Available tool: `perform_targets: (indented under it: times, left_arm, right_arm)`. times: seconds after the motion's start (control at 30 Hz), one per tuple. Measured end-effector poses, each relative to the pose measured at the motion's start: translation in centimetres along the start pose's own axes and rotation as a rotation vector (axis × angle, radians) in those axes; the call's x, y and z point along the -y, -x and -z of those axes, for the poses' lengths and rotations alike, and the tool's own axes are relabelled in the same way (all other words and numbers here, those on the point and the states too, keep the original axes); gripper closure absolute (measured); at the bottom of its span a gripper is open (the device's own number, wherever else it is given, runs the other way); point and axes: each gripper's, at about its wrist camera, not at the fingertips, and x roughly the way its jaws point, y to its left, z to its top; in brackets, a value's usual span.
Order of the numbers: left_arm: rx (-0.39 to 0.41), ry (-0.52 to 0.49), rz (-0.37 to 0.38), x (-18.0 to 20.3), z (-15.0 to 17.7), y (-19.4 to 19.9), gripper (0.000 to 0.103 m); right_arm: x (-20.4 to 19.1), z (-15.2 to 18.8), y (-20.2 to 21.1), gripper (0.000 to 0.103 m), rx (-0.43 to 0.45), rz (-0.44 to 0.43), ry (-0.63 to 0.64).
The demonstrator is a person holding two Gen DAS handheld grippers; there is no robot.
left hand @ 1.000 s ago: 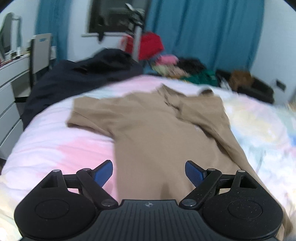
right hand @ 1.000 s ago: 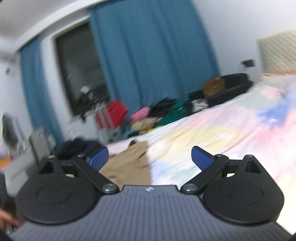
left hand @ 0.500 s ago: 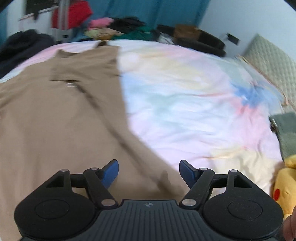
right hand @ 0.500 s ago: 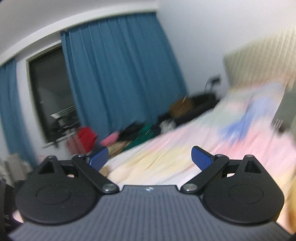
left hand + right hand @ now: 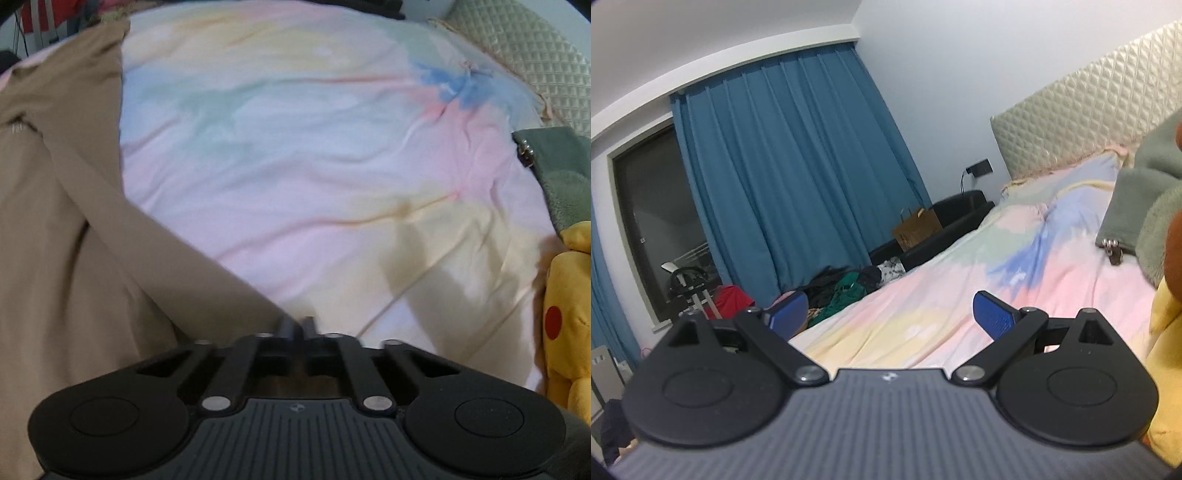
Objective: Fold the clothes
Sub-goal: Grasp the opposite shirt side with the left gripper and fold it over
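Observation:
A tan shirt (image 5: 55,229) lies spread on the pastel bedspread (image 5: 295,155), filling the left of the left wrist view. My left gripper (image 5: 297,326) is shut on the shirt's lower right corner at the hem. My right gripper (image 5: 890,314) is open and empty, held above the bedspread (image 5: 942,295) and pointing toward the blue curtains. The shirt does not show in the right wrist view.
A yellow plush toy (image 5: 569,314) and a grey-green blanket (image 5: 561,177) lie at the right, near the quilted headboard (image 5: 528,55). Across the room are blue curtains (image 5: 798,177), a clothes pile (image 5: 846,288), a paper bag (image 5: 916,229) and a window (image 5: 653,229).
My left gripper swung right along the shirt to its lower corner and closed on it. My right gripper turned toward the headboard side and stayed open.

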Motion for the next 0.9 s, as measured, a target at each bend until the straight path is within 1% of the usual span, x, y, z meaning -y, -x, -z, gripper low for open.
perform_targets:
  times: [0.13,0.2,0.27,0.37,0.47,0.53,0.63,0.7,0.73,0.8,0.83,0.9]
  left_arm:
    - [0.029,0.024,0.03,-1.1,0.4,0.9,0.103]
    - [0.056,0.039,0.054,-1.8,0.6,2.2,0.103]
    - [0.086,0.076,0.09,-2.9,0.8,3.8,0.103]
    - [0.135,0.136,0.148,-4.7,1.3,7.0,0.103]
    - [0.19,0.205,0.209,-7.3,2.5,10.8,0.103]
    - [0.227,0.242,0.242,-9.2,3.8,13.5,0.103]
    - [0.267,0.295,0.264,-12.4,6.3,16.9,0.103]
    - [0.264,0.352,0.258,-14.8,8.2,17.9,0.103]
    - [0.255,0.37,0.238,-16.0,9.1,18.0,0.103]
    - [0.22,0.401,0.148,-18.0,10.6,17.5,0.103]
    - [0.201,0.423,0.117,-18.7,11.2,17.0,0.103]
    - [0.165,0.461,0.11,-20.1,12.0,15.9,0.103]
  right_arm:
    - [0.1,0.1,-0.3,0.005,-0.011,-0.006,-0.007]
    - [0.2,0.1,-0.4,0.005,-0.015,-0.008,-0.014]
    - [0.2,0.1,-0.4,0.005,-0.017,-0.006,-0.017]
    - [-0.3,0.2,-0.1,0.005,-0.017,-0.003,0.002]
    - [-1.0,0.4,0.0,0.005,-0.016,-0.01,0.037]
    - [-1.5,0.5,0.0,0.005,-0.021,-0.019,0.063]
    - [-2.4,0.7,-0.2,0.005,-0.035,-0.03,0.105]
    - [-3.1,0.9,-0.2,0.005,-0.047,-0.041,0.14]
    - [-3.5,1.1,-0.2,0.005,-0.053,-0.047,0.159]
    - [-4.5,1.4,-0.2,0.005,-0.067,-0.06,0.207]
    - [-5.1,1.7,-0.2,0.005,-0.071,-0.064,0.236]
    - [-6.2,2.2,0.0,0.005,-0.08,-0.076,0.284]
